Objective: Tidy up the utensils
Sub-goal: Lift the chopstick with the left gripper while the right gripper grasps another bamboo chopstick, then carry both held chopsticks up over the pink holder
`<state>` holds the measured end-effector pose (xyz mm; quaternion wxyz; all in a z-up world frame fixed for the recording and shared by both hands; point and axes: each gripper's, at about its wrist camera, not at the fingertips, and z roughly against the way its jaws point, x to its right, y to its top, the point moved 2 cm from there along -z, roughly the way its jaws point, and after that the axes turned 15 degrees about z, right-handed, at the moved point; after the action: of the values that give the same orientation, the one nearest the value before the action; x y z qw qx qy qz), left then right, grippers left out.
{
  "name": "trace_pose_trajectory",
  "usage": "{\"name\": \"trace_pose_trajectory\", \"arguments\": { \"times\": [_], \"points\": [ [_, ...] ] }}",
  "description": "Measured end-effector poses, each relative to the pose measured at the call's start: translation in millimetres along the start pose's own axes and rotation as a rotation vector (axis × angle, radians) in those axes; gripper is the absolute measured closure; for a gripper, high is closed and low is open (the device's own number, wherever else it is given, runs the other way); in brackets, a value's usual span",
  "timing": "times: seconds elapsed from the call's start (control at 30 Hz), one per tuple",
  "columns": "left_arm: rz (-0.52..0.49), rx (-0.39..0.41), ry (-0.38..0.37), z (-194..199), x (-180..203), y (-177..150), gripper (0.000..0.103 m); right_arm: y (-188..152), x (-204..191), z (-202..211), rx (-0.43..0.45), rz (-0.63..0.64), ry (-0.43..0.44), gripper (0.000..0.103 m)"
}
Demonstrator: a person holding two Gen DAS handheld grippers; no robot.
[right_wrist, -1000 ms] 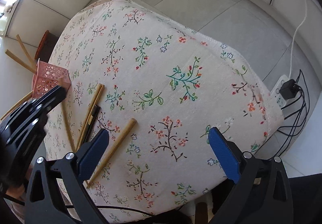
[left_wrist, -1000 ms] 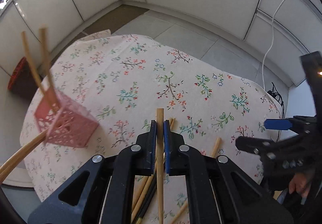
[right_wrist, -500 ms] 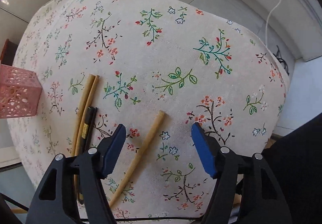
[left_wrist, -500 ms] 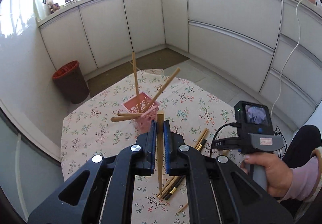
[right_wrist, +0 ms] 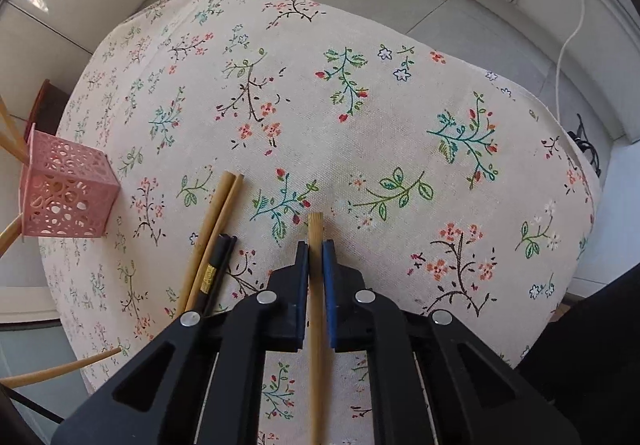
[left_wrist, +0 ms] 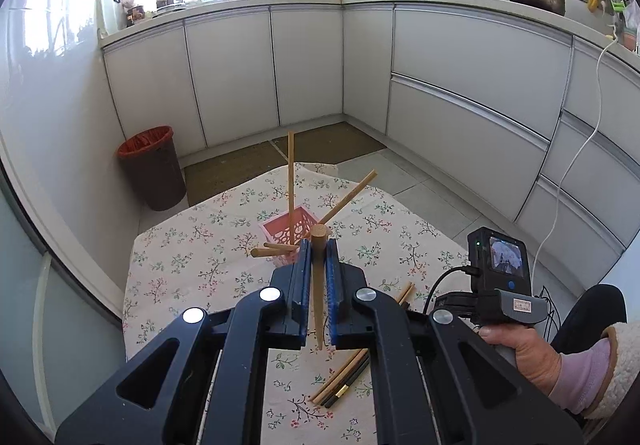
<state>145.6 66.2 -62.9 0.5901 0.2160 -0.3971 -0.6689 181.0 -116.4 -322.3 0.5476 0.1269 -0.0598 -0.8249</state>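
Your left gripper (left_wrist: pixel 319 257) is clamped on a wooden chopstick (left_wrist: pixel 318 285), which stands nearly upright between the blue pads with its blunt end poking just above them. It is held clear of the floral tablecloth (left_wrist: pixel 192 257), in front of the pink basket (left_wrist: pixel 285 224).

The pink basket sits near the far end of the table and already holds several wooden chopsticks: one upright, one leaning right, two jutting out low to the left.

Your right gripper (right_wrist: pixel 316 257) points steeply down at the cloth; its jaws have just been closing and now pinch a second wooden chopstick (right_wrist: pixel 315 305), whose tip sticks out past the pads. You cannot tell whether that stick is off the cloth.

Just left of it, a loose bundle (right_wrist: pixel 212 241) lies on the cloth: two wooden sticks beside a black pair with a gold band. In the right view the basket stands well to the left, near the table edge.

Your right hand (left_wrist: pixel 524 351), in a fleecy cuff, grips its handle at the lower right of the left view.
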Motion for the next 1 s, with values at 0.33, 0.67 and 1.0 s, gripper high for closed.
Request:
{"name": "trace_pose_trajectory", "arguments": {
  "times": [0.33, 0.67, 1.0],
  "points": [
    [0.035, -0.004, 0.001, -1.8, 0.7, 3.1, 0.097, 11.1, 1.5, 75.3, 0.191, 0.167, 0.094, 0.096],
    [0.089, 0.018, -0.003, 3.4, -4.9, 9.4, 0.097, 6.7, -11.0, 160.6, 0.381, 0.294, 0.207, 0.096],
    [0.198, 0.110, -0.013, 20.3, -5.9, 40.9, 0.097, 22.4, -35.3, 260.8, 0.608, 0.371, 0.300, 0.095]
  ]
}}
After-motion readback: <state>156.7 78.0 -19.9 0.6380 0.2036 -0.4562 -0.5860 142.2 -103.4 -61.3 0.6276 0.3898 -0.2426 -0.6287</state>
